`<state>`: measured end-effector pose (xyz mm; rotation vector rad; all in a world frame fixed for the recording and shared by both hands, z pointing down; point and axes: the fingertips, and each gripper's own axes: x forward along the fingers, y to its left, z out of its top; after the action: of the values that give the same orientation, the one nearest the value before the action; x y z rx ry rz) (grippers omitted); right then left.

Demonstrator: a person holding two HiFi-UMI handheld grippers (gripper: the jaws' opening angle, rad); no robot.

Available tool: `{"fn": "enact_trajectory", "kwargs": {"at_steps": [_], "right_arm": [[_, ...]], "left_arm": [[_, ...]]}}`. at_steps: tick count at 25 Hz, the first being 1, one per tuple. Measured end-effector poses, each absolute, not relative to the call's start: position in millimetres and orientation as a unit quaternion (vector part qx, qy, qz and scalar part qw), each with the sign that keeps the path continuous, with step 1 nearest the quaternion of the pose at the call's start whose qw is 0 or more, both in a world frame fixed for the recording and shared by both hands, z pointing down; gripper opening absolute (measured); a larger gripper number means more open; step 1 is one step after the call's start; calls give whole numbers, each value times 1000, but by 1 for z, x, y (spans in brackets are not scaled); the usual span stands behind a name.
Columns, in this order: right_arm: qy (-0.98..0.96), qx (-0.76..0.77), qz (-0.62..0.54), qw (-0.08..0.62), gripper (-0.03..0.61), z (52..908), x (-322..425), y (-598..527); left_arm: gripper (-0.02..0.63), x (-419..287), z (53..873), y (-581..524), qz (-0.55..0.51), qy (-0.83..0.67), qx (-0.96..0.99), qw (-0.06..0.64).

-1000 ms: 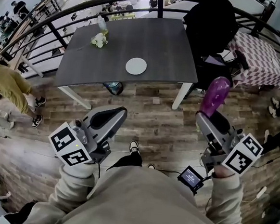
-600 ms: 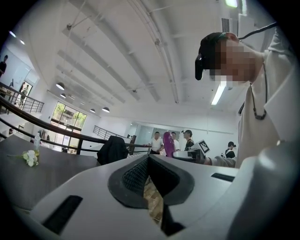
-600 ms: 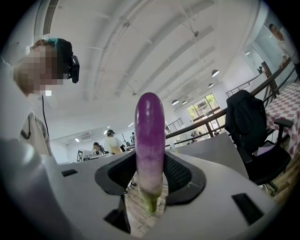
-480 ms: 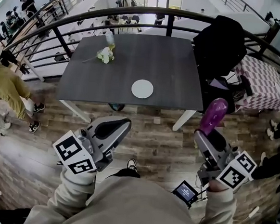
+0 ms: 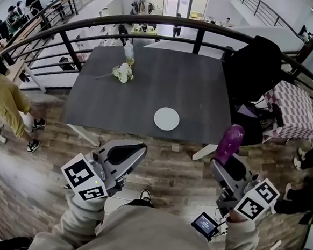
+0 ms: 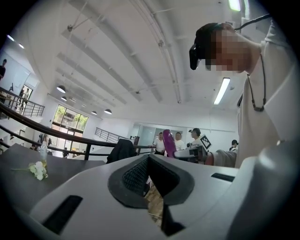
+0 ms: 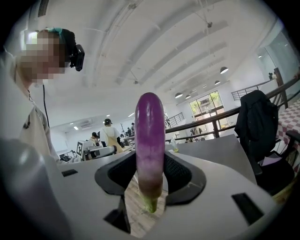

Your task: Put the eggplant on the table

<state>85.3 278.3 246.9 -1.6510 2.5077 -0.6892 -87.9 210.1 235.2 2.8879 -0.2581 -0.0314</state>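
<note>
Upper floor of an open hall, curved black railing (image 5: 170, 23) along the edge, wood-plank floor (image 5: 164, 160) underfoot. Dark grey table (image 5: 147, 102) stands ahead of the person, just inside the railing. On it: white round plate (image 5: 166, 119) near the front edge, a small bunch of white flowers (image 5: 123, 72) and a clear bottle (image 5: 129, 52) toward the far left. Black jacket (image 5: 258, 65) hung on a chair at the table's right; checked cloth (image 5: 292, 108) beyond it.

Right gripper (image 5: 223, 162): jaws clamped on the eggplant (image 5: 228, 143), which stands upright, purple end up, pale green stem end down between the pads. It is over the floor, short of the table's front right corner, not touching the table.

Left gripper (image 5: 135, 150): jaws together, nothing between them, held level over the floor near the table's front edge.

Each gripper's cube carries black-and-white square markers (image 5: 85, 176). Small lit screen (image 5: 205, 224) by the right wrist; its print is too small to read.
</note>
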Motion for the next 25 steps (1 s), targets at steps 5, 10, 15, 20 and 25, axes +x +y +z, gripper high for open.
{"fn": "enact_trajectory", "kwargs": {"at_steps": [5,10,15,20,25], "right_arm": [[810,-541,-227,21,192,244,65,246],[801,-549,-236,36,192,240,56,222],[799,-551,-239,29,192,242,51,215],[807,-537,-244,29,192,243,49,202],[817,-526,-234,33,192,237,50,172]], "left_arm": [[5,-101,244,184,-8,-70,989,129],[5,-104,247,165,-7,-60,990,128],[5,-107,250,164,-14,-55,990,133],[5,-111,253,166,-16,-64,987,143],[5,-112,247,140,-19,-75,987,140]]}}
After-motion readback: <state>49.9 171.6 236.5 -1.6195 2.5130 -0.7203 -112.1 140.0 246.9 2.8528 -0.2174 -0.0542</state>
